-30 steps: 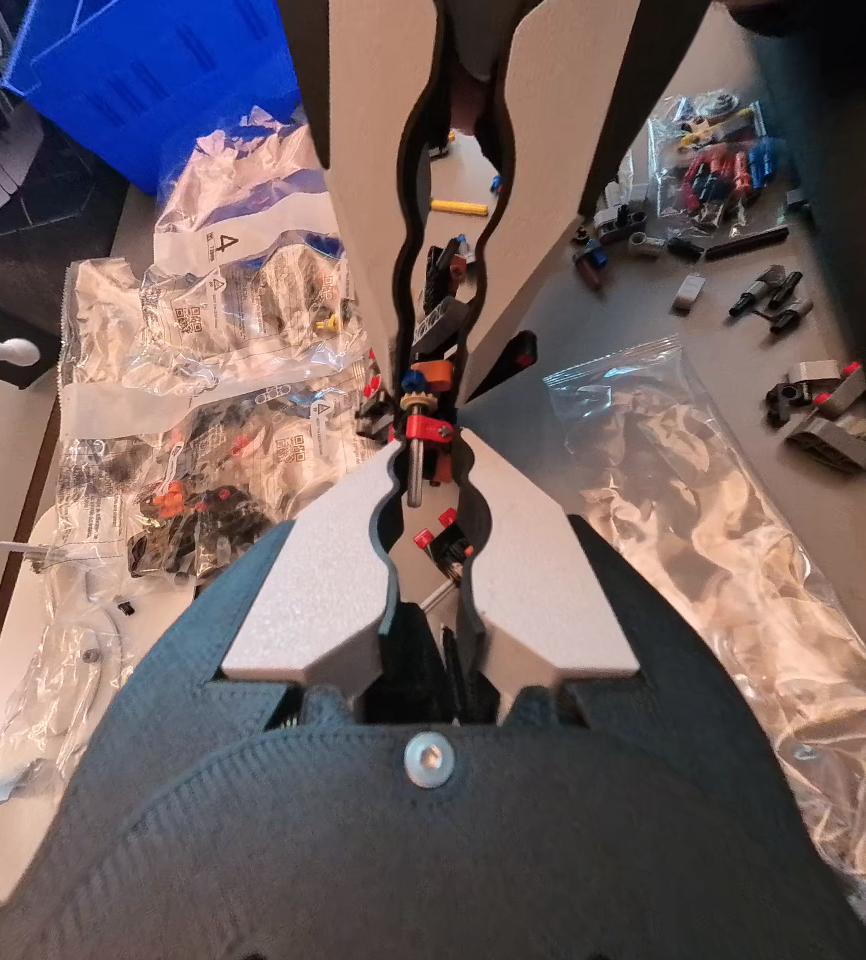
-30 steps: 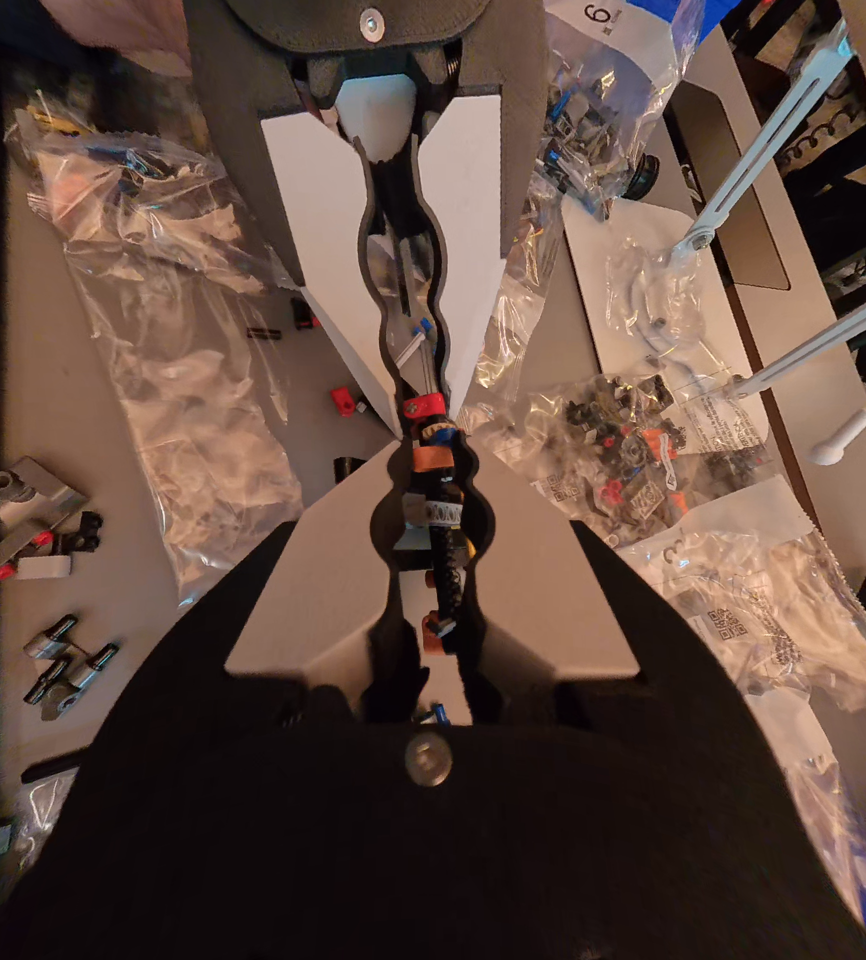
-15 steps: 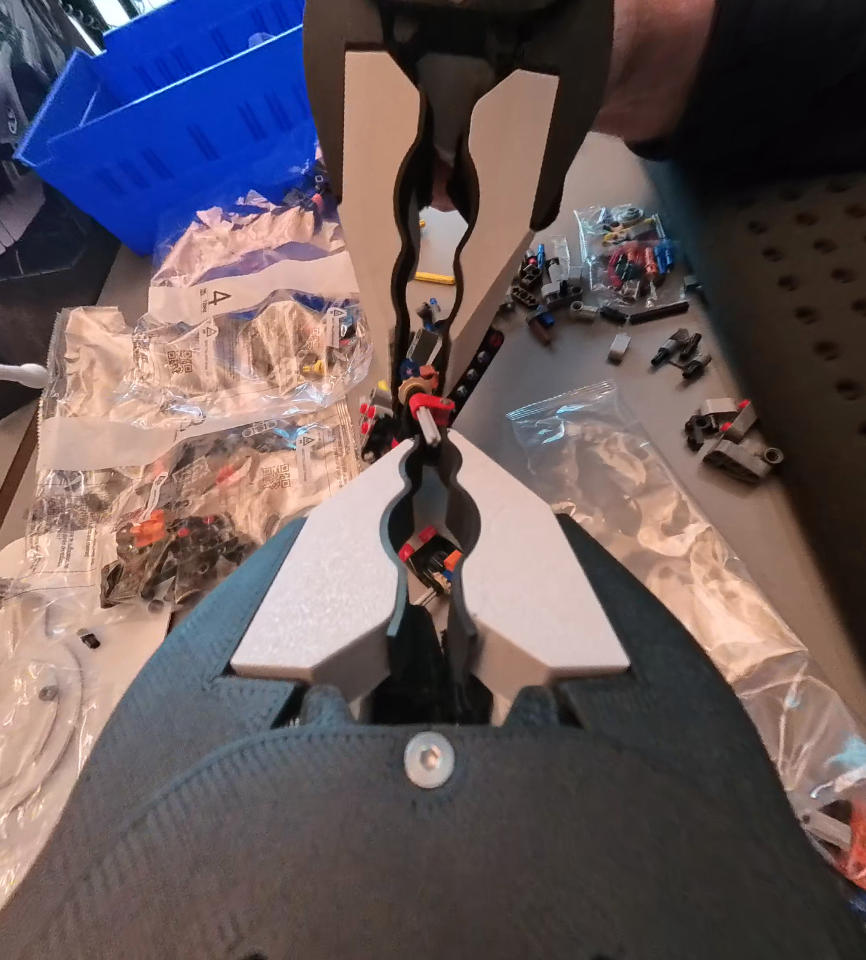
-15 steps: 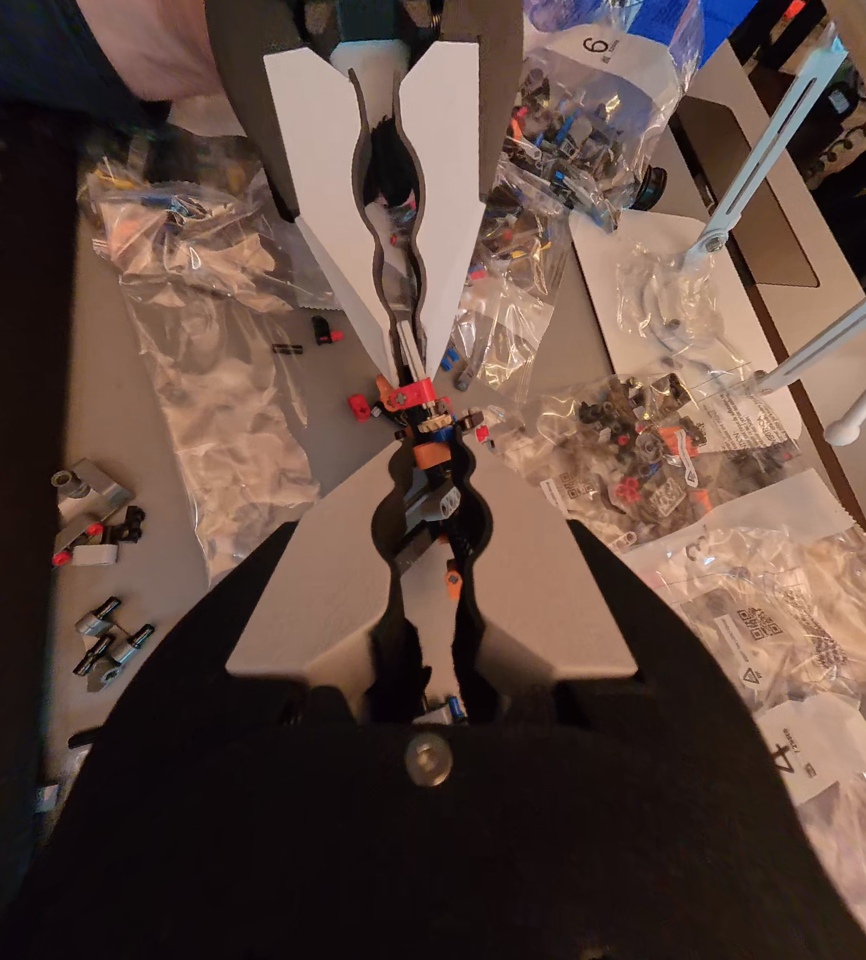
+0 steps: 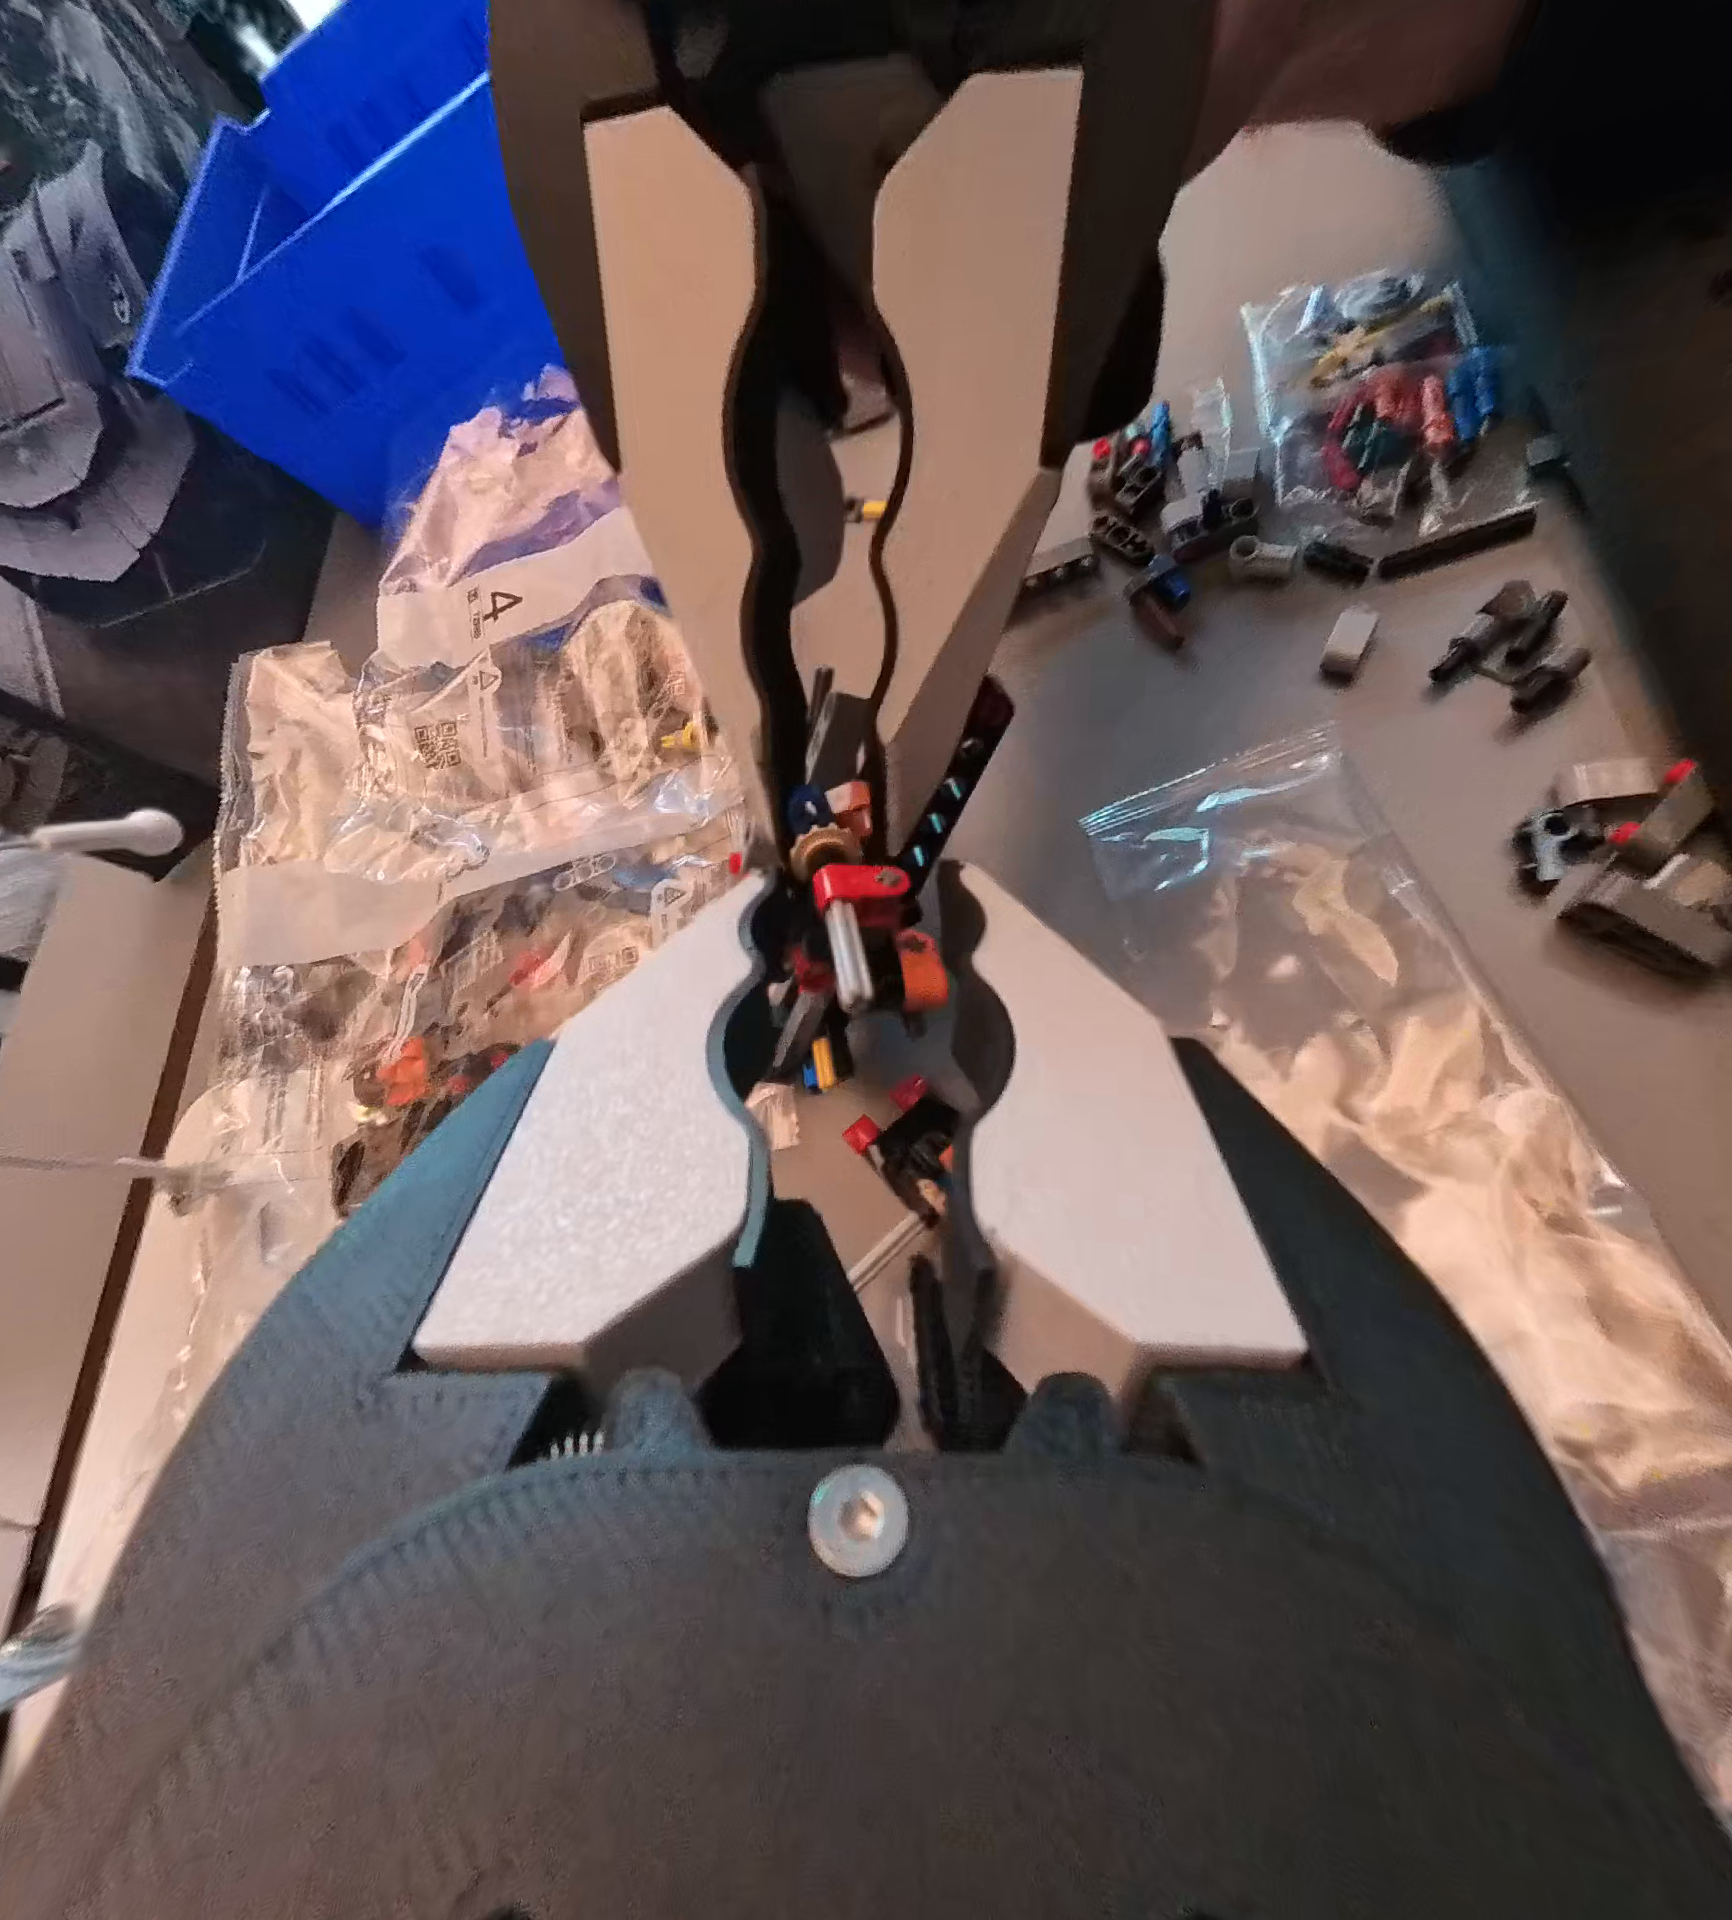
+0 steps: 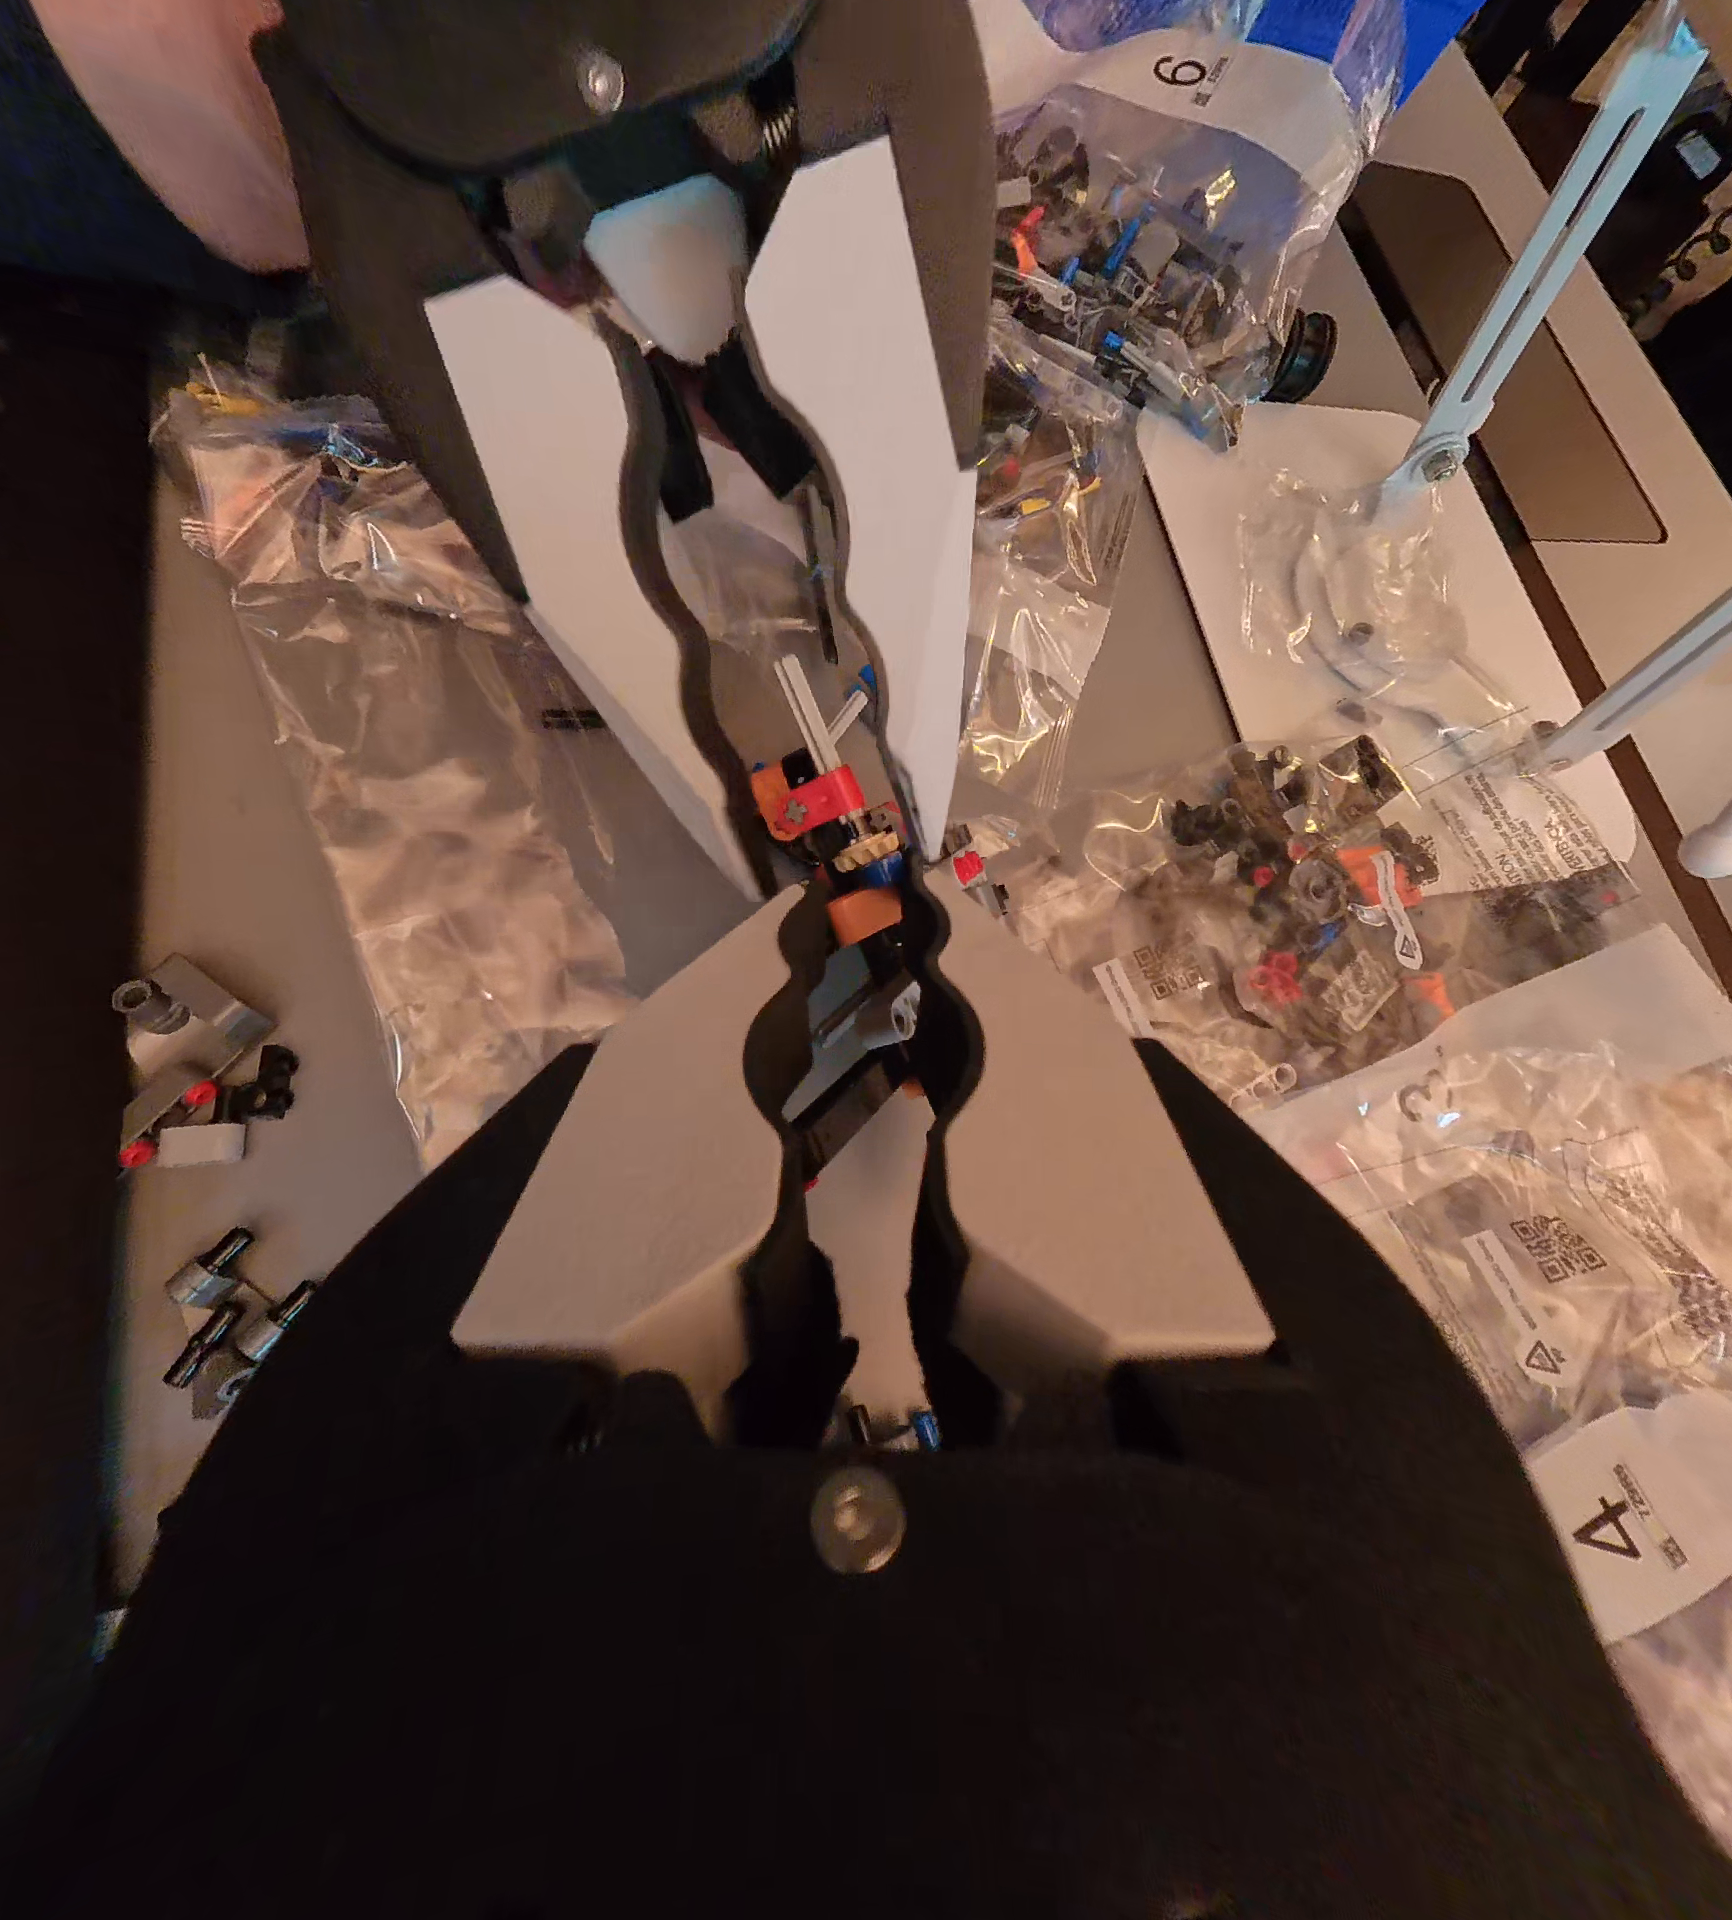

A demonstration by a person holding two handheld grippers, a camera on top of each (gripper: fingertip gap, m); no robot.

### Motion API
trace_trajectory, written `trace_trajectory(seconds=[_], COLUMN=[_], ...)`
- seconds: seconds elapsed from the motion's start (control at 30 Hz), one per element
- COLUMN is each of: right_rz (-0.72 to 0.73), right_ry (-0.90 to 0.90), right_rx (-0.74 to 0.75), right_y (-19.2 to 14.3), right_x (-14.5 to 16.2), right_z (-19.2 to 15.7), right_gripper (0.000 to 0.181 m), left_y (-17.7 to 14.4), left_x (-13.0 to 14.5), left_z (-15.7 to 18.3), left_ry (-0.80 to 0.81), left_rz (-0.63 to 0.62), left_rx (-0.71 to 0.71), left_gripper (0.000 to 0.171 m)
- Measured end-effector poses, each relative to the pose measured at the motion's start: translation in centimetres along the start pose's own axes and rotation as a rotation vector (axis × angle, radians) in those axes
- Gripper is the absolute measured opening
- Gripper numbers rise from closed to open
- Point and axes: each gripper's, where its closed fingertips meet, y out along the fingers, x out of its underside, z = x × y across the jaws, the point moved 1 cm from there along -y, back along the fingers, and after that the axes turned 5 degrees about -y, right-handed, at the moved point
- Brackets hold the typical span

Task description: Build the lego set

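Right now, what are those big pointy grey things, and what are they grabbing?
They are the fingers of two pinching tools. A person holds one hand-held gripper in each hand, and each carries a camera looking along its fingers. So one picture is from the left hand-held gripper and the other from the right hand-held gripper; each also shows the other one coming from the top. Between them, tip to tip, is a small lego assembly with red, orange and black parts and a pale rod. The right one pinches it; whether the left one grips too is hard to tell. On the grey table lie clear bags of parts and loose pieces.
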Motion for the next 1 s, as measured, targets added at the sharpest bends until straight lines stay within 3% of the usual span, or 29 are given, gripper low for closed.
trace_trajectory(seconds=[0.03,0.2,0.6,1.0], right_rz=[0.001,0.025,0.142,0.191], right_ry=[0.005,0.043,0.069,0.089], right_rx=[0.001,0.001,-0.049,-0.102], right_y=[0.0,-0.2,-1.6,-2.2], right_x=[0.0,-0.2,-1.5,-2.1], right_z=[0.0,0.4,0.1,-0.4], right_gripper=[0.011,0.012,0.011,0.011], left_y=[0.0,-0.2,-1.4,-2.0], left_x=[0.0,-0.3,-1.8,-2.1], left_z=[-0.3,-0.9,-0.8,-0.3], left_ry=[0.016,0.042,-0.099,-0.124], left_rz=[-0.005,-0.009,0.159,0.202], left_rx=[-0.031,-0.086,0.013,0.078], left_gripper=[0.021,0.015,0.015,0.015])
